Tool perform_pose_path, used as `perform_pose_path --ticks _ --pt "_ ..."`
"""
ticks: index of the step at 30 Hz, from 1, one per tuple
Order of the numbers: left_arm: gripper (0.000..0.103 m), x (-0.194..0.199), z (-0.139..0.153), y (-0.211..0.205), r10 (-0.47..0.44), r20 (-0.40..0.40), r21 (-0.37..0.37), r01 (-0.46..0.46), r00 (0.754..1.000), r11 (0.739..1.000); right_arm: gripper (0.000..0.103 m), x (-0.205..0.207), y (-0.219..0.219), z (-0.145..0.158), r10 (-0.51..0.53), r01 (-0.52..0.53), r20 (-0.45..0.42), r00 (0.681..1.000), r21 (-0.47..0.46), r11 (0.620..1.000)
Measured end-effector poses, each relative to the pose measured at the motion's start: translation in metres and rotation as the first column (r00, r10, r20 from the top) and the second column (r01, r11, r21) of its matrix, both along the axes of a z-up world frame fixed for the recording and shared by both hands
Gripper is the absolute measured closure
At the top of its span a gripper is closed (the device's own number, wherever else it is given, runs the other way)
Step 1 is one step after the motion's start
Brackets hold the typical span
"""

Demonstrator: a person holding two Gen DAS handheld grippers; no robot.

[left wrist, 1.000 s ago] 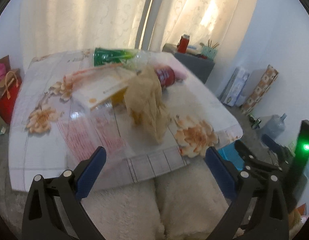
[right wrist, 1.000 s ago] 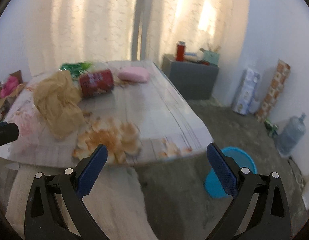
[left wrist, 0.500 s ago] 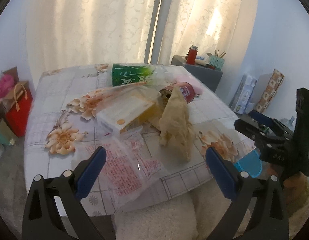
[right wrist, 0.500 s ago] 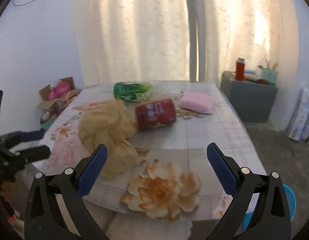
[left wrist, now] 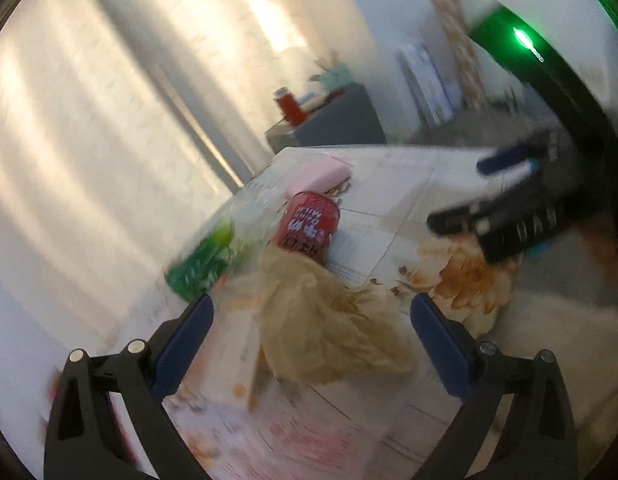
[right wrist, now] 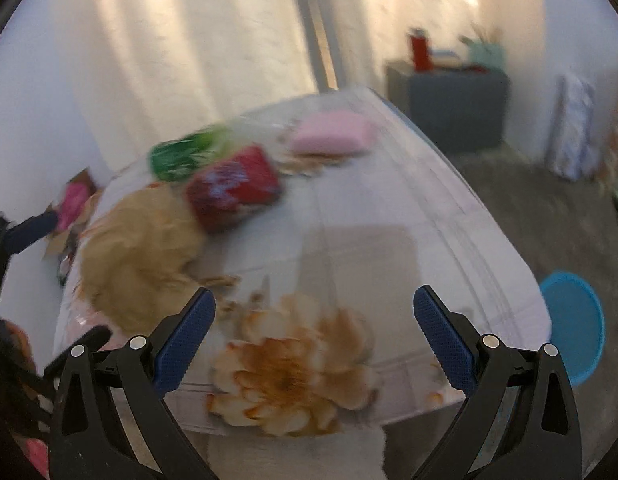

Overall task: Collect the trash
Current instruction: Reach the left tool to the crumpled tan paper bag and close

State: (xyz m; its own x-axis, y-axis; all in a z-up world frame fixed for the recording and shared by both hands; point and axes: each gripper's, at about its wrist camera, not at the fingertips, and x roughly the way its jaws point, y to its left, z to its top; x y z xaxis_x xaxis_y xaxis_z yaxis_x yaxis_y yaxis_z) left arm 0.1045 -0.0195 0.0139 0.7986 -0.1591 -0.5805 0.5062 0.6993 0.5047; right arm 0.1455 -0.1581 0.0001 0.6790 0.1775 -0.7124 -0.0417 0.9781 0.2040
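My left gripper (left wrist: 311, 328) is spread wide, nothing between its blue pads, and it hangs tilted right over the crumpled brown paper (left wrist: 329, 328) on the worktop (left wrist: 397, 200). My right gripper (right wrist: 315, 332) is released too, jaws far apart and empty, poised above the near edge where a big orange flower is printed on the cloth (right wrist: 293, 368).

Everything is smeared with motion blur, so fine detail is lost. Just beyond the brown paper lies a red can (left wrist: 309, 232) on its side, its lower end touching the paper heap. Left of the can sits a green package (left wrist: 203, 264), close beside it; whether the two touch I cannot tell. Past the can, a flat pink pack (left wrist: 319, 174) rests near the far edge of the worktop.

From the right wrist view the same row shows: brown paper (right wrist: 137, 260) nearest on the left, red can (right wrist: 233, 188) behind it, green package (right wrist: 185, 154) further left, pink pack (right wrist: 333, 136) furthest back. On the floor to the right, beside the worktop's corner, sits a blue bin (right wrist: 573, 328). In the background, a dark cabinet (right wrist: 453, 108) stands against the curtains (right wrist: 189, 40).
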Motion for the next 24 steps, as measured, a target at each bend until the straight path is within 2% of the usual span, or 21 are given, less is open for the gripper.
perform_pose_path --ticks 3,7,11,15,18,21,24 --pt "0.011 0.009 -0.009 -0.007 -0.030 -0.042 0.042 0.032 0.999 0.999 0.008 -0.004 -0.005 -0.002 -0.047 0.047 0.012 0.999 -0.050 0.998" --pt "0.024 0.032 -0.022 -0.013 0.012 -0.151 0.046 -0.005 0.989 0.999 0.008 -0.007 -0.004 -0.008 -0.026 0.026 0.016 1.000 -0.065 0.998" --pt "0.035 0.054 -0.035 -0.016 0.075 -0.255 0.060 -0.061 0.964 0.996 0.008 0.000 -0.005 -0.018 -0.012 0.012 0.001 1.000 -0.040 0.999" --pt "0.035 0.072 -0.042 -0.013 0.113 -0.341 0.077 -0.092 0.933 0.993 0.008 0.006 -0.008 -0.023 -0.011 0.011 -0.013 1.000 0.010 1.000" --pt "0.035 0.089 -0.052 -0.015 0.148 -0.420 0.100 -0.116 0.895 0.988 0.008 0.008 -0.009 -0.029 -0.003 0.005 -0.026 1.000 0.046 0.999" --pt "0.035 0.099 -0.053 -0.014 0.151 -0.449 0.089 -0.124 0.881 0.988 0.008 0.008 -0.011 -0.032 -0.002 0.004 -0.029 1.000 0.064 0.998" --pt "0.051 0.106 -0.053 -0.014 0.163 -0.454 0.097 -0.134 0.876 0.986 0.008 0.006 -0.012 -0.033 -0.002 0.004 -0.023 1.000 0.070 0.998"
